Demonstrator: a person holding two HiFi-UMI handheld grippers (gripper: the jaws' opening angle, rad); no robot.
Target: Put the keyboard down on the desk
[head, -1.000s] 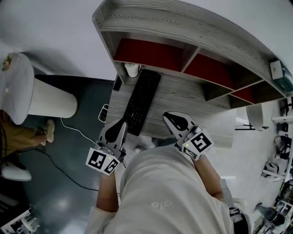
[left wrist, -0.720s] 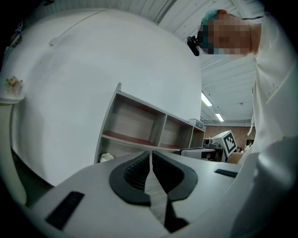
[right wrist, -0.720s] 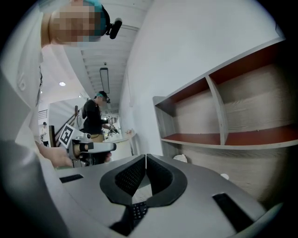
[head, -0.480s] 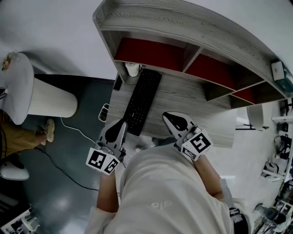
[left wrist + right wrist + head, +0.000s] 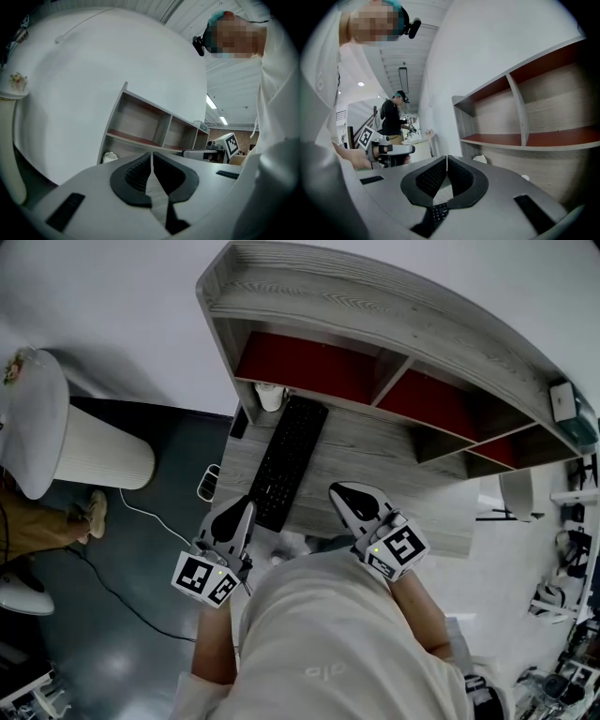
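Keyboard lies flat on the desk. I read left gripper and right gripper as clenched, with nothing between their jaws.

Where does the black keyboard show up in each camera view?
Head view: the keyboard lies diagonally on the left part of the desk.
Left gripper view: not in it.
Right gripper view: a patch of the keyboard shows through the gap below the jaws.
Shared landmark: the red-lined shelf unit.

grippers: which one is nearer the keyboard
The left gripper, tips right beside the keyboard's near end; the right gripper sits farther off, over bare desk.
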